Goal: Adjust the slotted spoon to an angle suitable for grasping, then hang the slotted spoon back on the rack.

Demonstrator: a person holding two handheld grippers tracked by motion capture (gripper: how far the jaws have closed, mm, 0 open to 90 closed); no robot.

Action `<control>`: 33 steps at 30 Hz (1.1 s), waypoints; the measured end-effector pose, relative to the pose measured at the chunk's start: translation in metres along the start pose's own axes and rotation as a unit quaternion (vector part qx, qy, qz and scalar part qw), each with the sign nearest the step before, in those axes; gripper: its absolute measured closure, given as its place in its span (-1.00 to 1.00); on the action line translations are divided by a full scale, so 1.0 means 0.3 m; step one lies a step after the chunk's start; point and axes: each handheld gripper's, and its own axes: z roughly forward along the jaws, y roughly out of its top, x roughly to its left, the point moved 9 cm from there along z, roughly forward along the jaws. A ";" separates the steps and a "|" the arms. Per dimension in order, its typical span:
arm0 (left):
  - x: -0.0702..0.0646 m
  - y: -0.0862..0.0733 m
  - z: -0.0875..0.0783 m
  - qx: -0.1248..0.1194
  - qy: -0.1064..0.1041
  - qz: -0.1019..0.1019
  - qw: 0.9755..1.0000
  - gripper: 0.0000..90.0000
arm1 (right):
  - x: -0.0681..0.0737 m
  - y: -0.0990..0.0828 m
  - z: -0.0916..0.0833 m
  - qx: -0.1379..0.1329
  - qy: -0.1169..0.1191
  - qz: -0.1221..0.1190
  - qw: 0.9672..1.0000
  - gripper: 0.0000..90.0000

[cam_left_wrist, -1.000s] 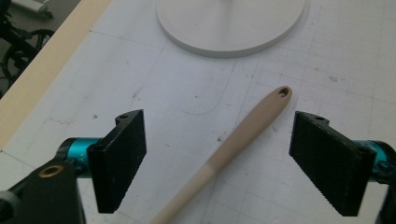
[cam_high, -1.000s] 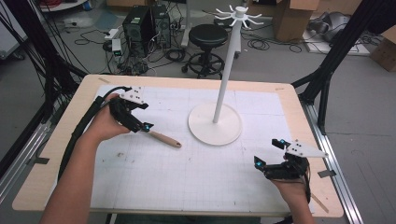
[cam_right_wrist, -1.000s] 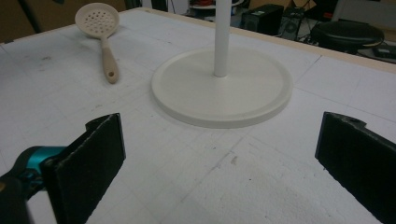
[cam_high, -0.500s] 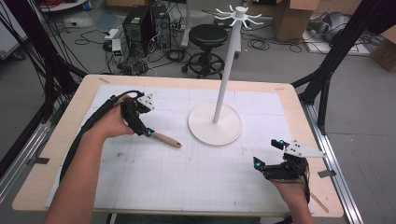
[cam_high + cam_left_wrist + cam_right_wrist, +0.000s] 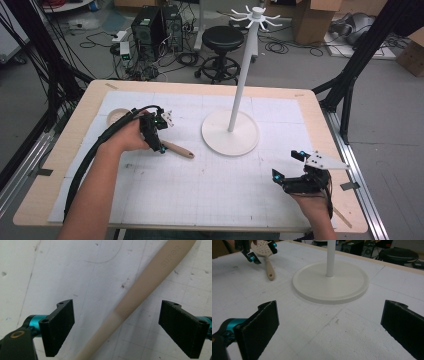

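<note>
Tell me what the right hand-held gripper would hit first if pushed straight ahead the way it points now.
Probably the round base of the white stand. The right hand-held gripper has its jaws wide open over bare white mat, and the base lies directly ahead of them. Depth is hard to judge, but nothing sits in between.

left gripper [image 5: 161, 135]: moved rightward across the bench [image 5: 60, 165] from its left part onto the slotted spoon [image 5: 178, 150] | now: fingers [image 5: 60, 327] wide apart, straddling the beige handle | forearm reaches further in
</note>
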 end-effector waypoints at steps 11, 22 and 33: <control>0.003 0.006 -0.003 -0.019 -0.012 -0.006 1.000 -0.70 | -0.002 0.007 0.023 -0.002 0.006 0.006 1.000 -0.99; 0.008 -0.020 0.042 0.013 -0.022 -0.011 1.000 -0.65 | -0.001 0.001 0.018 0.001 0.003 0.005 1.000 -0.99; -0.007 -0.027 0.048 0.022 -0.054 -0.012 0.998 0.12 | 0.008 -0.001 0.016 0.003 0.004 -0.007 1.000 -0.99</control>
